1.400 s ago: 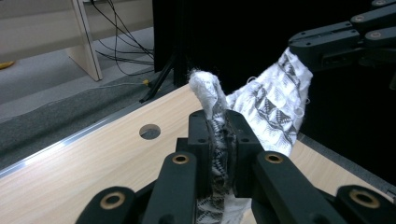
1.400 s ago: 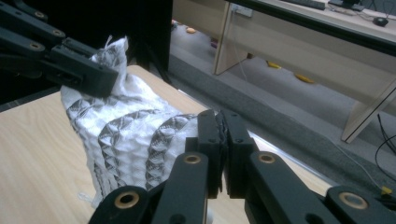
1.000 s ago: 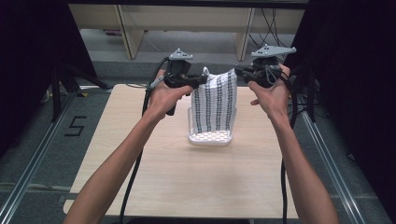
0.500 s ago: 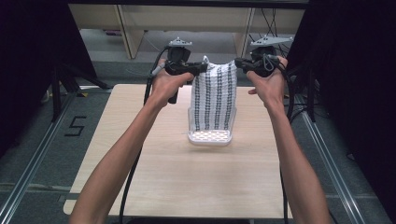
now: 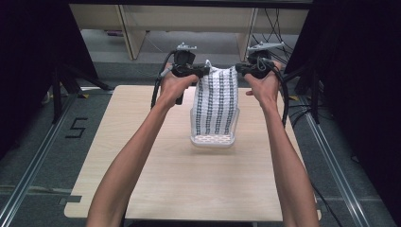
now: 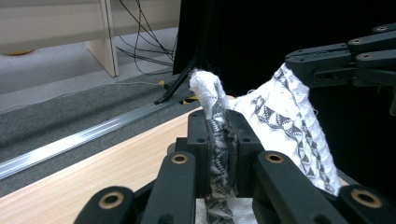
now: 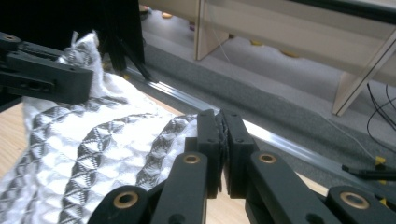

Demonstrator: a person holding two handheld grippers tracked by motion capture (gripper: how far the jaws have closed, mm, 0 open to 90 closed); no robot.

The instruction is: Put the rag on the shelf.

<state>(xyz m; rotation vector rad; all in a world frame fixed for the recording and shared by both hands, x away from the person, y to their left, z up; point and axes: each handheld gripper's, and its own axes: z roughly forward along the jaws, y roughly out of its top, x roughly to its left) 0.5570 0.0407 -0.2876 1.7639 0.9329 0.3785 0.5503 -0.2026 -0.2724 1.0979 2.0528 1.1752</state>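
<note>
White patterned cloth held up by two top corners, hanging into white basket on table; long axis vertical. Seen from high view: left gripper clamped on corner left of basket, right gripper clamped on corner right of basket, both equally near. Open tabletop left on every side of basket.

Left gripper view: cloth bunched between closed jaws of left gripper; right gripper pinching far corner.

Right gripper view: right gripper closed on cloth edge; left gripper beyond.
</note>
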